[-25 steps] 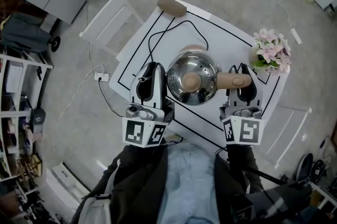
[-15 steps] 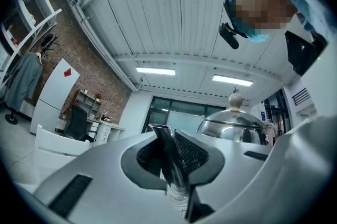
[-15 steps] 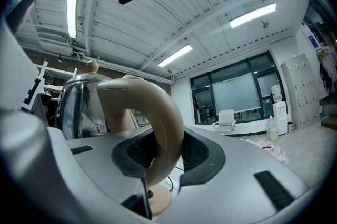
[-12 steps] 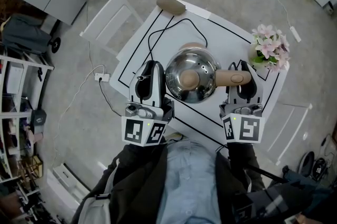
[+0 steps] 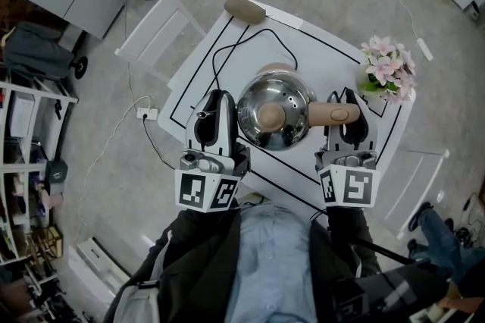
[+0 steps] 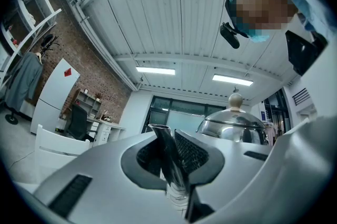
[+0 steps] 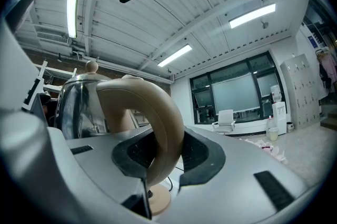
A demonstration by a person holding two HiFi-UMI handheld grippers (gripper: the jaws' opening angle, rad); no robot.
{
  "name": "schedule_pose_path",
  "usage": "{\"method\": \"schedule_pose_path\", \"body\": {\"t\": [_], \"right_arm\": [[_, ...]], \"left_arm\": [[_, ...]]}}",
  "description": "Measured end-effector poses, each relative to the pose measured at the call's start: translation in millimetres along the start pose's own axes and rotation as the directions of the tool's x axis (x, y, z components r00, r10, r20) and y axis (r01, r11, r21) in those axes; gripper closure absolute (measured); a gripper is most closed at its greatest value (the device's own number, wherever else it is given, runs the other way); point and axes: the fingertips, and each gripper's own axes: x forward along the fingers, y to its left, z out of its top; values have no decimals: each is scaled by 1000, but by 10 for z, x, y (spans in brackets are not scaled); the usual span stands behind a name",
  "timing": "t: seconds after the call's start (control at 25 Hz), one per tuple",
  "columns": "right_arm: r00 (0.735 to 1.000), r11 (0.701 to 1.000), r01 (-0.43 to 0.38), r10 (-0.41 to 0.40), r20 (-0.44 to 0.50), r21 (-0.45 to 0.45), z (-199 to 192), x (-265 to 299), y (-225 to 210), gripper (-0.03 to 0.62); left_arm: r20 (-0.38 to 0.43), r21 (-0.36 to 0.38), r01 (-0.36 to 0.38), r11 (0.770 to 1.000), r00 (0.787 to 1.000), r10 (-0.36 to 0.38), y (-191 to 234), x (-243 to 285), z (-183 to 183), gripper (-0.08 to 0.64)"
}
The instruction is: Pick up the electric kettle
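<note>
The steel electric kettle point(image 5: 274, 113) with a beige lid knob hangs above the white table point(image 5: 326, 48), held between both grippers. My left gripper point(image 5: 215, 103) is shut on its metal spout point(image 6: 167, 150), which runs up between the jaws. The kettle's dome point(image 6: 231, 125) shows to the right in the left gripper view. My right gripper point(image 5: 346, 103) is shut on the curved beige handle point(image 7: 152, 118), also seen from above as the handle point(image 5: 333, 114). The round beige base point(image 7: 157, 200) sits on the table below, apart from the kettle, and its rim point(image 5: 274, 69) peeks out behind the kettle.
A black cord point(image 5: 227, 48) runs from the base across the table to a beige object point(image 5: 246, 8) at the far corner. A pot of pink flowers point(image 5: 388, 71) stands at the table's right corner. White chairs point(image 5: 159, 29) flank the table. Shelves point(image 5: 30, 155) line the left.
Both grippers and the kettle have stayed put. A person's legs have come into view at the lower right edge of the head view.
</note>
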Motion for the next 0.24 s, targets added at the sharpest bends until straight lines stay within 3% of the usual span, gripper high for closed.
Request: {"method": "schedule_pose_path", "body": {"t": [0.24], "right_arm": [[1000,1000,1,-1,2,1,7,14,-10,479]], "left_arm": [[0,2,-3,1000,1000,3,-2,12,1,508]]}}
